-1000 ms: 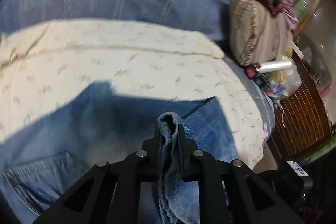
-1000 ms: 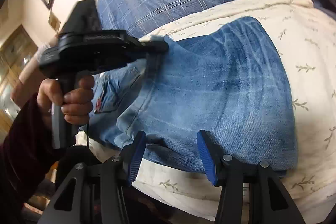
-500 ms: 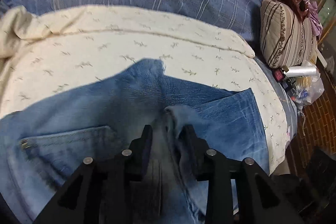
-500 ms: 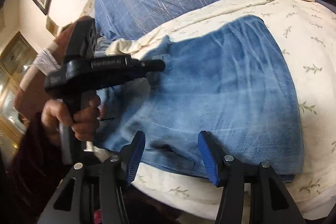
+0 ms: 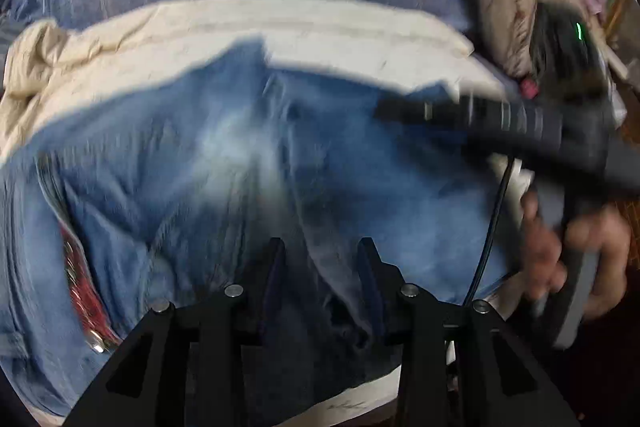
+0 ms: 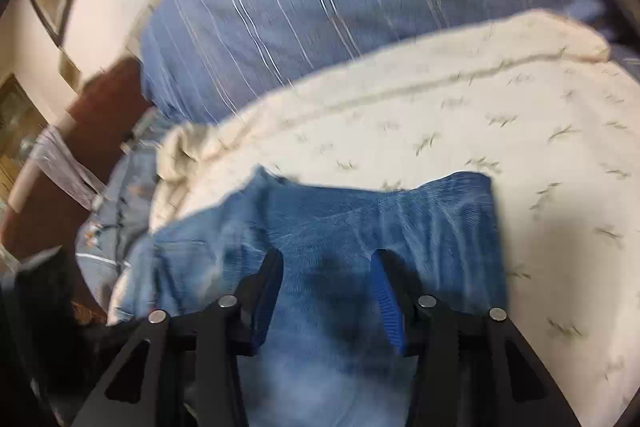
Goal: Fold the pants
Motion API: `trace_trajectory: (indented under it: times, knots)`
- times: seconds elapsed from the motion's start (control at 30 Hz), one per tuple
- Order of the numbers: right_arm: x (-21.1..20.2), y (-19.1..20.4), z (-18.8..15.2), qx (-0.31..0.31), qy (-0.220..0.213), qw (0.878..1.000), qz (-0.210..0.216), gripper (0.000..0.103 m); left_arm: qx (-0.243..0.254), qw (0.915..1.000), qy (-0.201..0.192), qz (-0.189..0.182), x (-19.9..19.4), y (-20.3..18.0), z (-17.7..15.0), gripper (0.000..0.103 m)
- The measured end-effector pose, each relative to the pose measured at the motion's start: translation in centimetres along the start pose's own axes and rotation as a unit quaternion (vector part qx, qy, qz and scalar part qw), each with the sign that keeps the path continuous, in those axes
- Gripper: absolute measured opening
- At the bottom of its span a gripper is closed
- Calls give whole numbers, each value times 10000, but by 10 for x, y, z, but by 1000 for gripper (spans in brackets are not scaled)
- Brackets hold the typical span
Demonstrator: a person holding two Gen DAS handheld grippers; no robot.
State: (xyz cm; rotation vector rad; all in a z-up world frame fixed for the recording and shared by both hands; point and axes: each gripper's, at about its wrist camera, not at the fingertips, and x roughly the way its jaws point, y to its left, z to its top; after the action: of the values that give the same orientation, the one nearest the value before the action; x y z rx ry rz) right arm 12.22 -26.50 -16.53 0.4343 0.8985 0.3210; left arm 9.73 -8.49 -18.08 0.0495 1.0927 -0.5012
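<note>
Left tongs [image 5: 320, 267] are opening, denim loose between them; right tongs [image 6: 328, 283] are closing over the pants [image 6: 360, 227], nothing pinched yet. Pants lie folded near the bed's [image 6: 520, 131] front edge; best grip through every layer.

Black two-finger left gripper [image 5: 320, 259], silver screw heads along angular arms, dark pads. Matching right gripper [image 6: 328, 279] with ribbed blue pads; in the left wrist view, black body, green light, thin black cable [image 5: 490, 227].
</note>
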Motion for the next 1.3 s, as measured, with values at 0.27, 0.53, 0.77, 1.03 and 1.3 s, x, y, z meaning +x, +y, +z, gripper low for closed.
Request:
trace_trajectory:
  times: [0.27, 0.53, 0.77, 1.03, 1.3]
  knots:
    - [9, -9, 8, 111, -219, 9997, 26, 40, -60, 10000, -31, -20, -6, 1, -8, 39]
    - [-9, 47, -11, -1038, -634, 9926, 32, 41, 1, 10000, -26, -13, -23, 0, -32, 39]
    - [45, 77, -14, -1733, -29, 9817, -790, 42, -95, 9999, 8, -130, -36, 12, -40, 39]
    - [-3, 67, -17, -1141, -248, 9928, -282, 43, -412, 9969, -668, 94, -120, 72, -51, 41]
    - [-50, 83, -67, -1489, -542, 9873, 139, 48, -1460, 9802, -1093, 769, -187, 163, -82, 62]
